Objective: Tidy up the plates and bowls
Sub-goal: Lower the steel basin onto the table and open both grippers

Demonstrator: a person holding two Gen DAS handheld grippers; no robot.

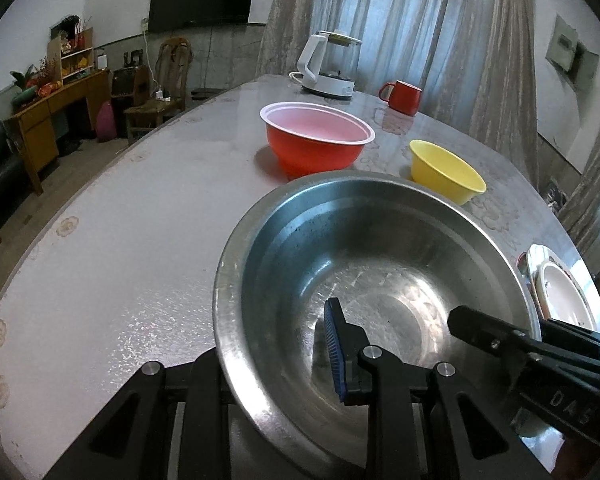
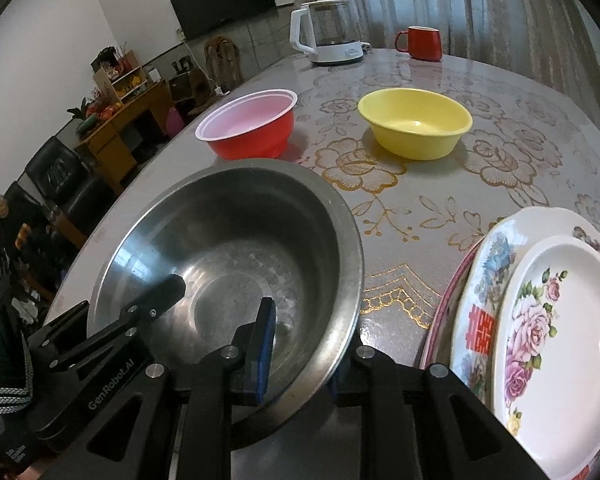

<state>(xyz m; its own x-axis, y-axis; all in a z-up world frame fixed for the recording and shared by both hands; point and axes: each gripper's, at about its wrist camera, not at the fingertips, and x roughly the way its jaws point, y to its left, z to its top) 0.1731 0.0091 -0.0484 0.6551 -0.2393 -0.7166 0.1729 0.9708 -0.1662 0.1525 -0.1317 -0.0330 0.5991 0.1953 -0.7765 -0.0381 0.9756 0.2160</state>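
A large steel bowl (image 1: pixel 380 264) sits on the table near its front edge; it also shows in the right wrist view (image 2: pixel 236 232). My left gripper (image 1: pixel 276 364) straddles its near left rim, one blue-padded finger inside, one outside. My right gripper (image 2: pixel 300 360) straddles its near right rim the same way. Both look closed on the rim. Beyond stand a red bowl (image 1: pixel 316 140) (image 2: pixel 252 124) and a yellow bowl (image 1: pixel 446 172) (image 2: pixel 416 124). A stack of floral plates (image 2: pixel 540 336) lies to the right, and its edge shows in the left wrist view (image 1: pixel 560 292).
A white electric kettle (image 2: pixel 328 32) and a red mug (image 2: pixel 420 42) stand at the table's far edge. The round table (image 2: pixel 420 208) has a floral cover. A desk, chairs and a sofa lie beyond the left edge, curtains behind.
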